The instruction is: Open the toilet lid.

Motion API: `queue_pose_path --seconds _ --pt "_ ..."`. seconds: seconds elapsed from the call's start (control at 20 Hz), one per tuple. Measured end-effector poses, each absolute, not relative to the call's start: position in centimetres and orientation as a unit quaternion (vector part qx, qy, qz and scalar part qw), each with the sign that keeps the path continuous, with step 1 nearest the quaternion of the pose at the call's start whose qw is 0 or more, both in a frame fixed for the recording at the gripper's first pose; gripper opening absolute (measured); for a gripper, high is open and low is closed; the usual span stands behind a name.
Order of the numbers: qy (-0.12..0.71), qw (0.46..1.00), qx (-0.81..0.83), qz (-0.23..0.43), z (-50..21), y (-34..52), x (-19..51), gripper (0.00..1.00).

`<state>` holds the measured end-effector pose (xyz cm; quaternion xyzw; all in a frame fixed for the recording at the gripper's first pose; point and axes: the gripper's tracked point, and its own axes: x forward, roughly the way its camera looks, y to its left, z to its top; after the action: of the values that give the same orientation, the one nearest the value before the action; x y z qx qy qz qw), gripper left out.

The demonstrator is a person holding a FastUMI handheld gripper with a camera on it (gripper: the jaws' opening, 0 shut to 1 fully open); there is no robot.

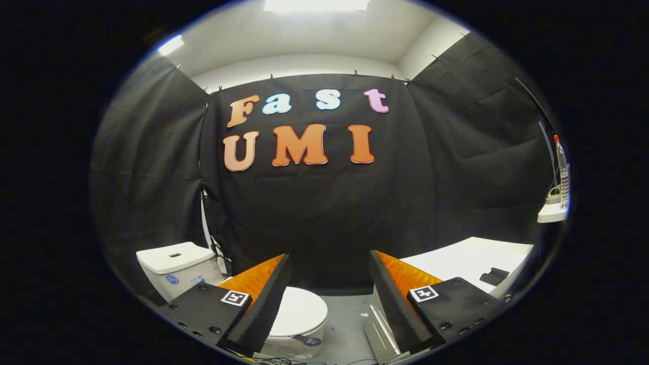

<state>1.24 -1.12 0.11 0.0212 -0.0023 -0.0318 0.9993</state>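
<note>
The gripper (pixel 329 299) sits nearest, its two fingers (pixel 261 304) spread wide with nothing between them but open air and the floor (pixel 345 314) beyond.

Furthest left, behind the left finger, stands the tank (pixel 175 266), white, with a button recess on top. Just right of it, and partly hidden by the left finger, lies the lid (pixel 301 312), white and flat down on the bowl, so the task is not yet begun. A small dark tab (pixel 308 340) shows at the lid's front edge. The lid sits below and to the left of the gap, not in line with it.

Right of the floor gap, by the right finger, is a metal plate (pixel 377 329). Beyond that finger runs a white counter (pixel 471 256) with a dark patch (pixel 494 276) on it. High on the right, a shelf (pixel 551 213) carries a bottle (pixel 563 172).

The risks, as I judge them: the fingers come in too high or too far right and miss the lid's edge. A smooth, rounded rim could slip from a shallow pinch and drop back. Swinging left could knock the tank.
</note>
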Motion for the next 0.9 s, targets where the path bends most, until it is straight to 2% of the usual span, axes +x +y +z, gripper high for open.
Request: queue_pose_path --seconds 0.2,0.35,0.6,0.9 --pt "0.008 0.999 0.030 -0.025 -0.6 0.1 3.9 0.99" --pt "0.046 0.995 0.073 -0.046 -4.1 -0.7 6.2 0.99" --pt "0.190 0.969 0.143 -0.071 -17.1 -0.4 8.4 0.99" --pt "0.319 0.914 0.233 -0.097 -28.2 0.0 8.5 0.99"
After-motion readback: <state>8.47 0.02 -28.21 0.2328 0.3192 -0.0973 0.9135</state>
